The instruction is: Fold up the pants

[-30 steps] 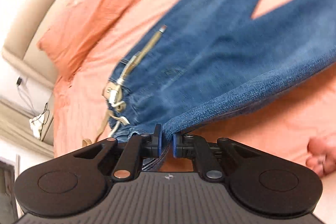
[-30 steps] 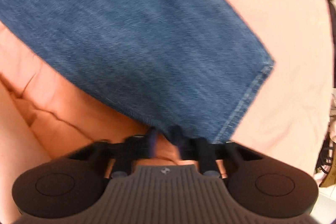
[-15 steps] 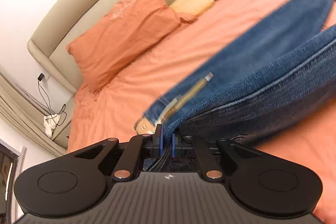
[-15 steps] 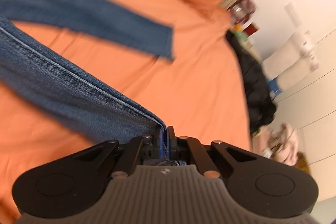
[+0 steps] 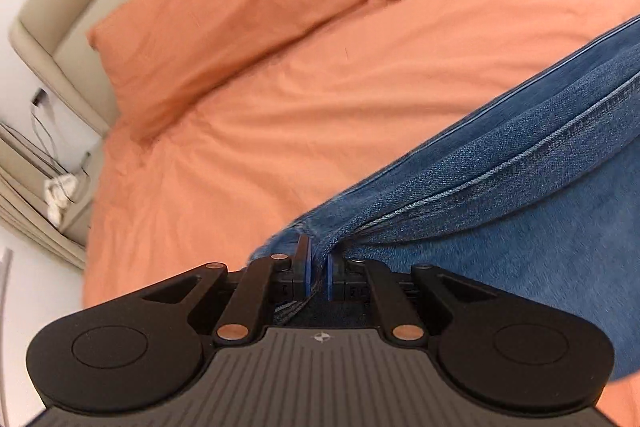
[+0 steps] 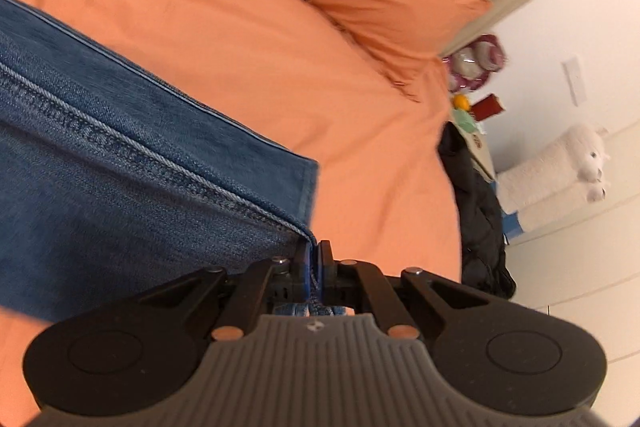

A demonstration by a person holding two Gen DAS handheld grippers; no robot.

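An orange-sheeted bed fills both views, with orange pillows against a beige headboard. Blue denim pants lie stretched across the bed, layers doubled along a stitched seam. The left gripper has its fingers pinched on a bunched edge of the denim. The right gripper has its fingers clamped narrowly on the seam at the hem corner. A white plush toy sits beside the bed.
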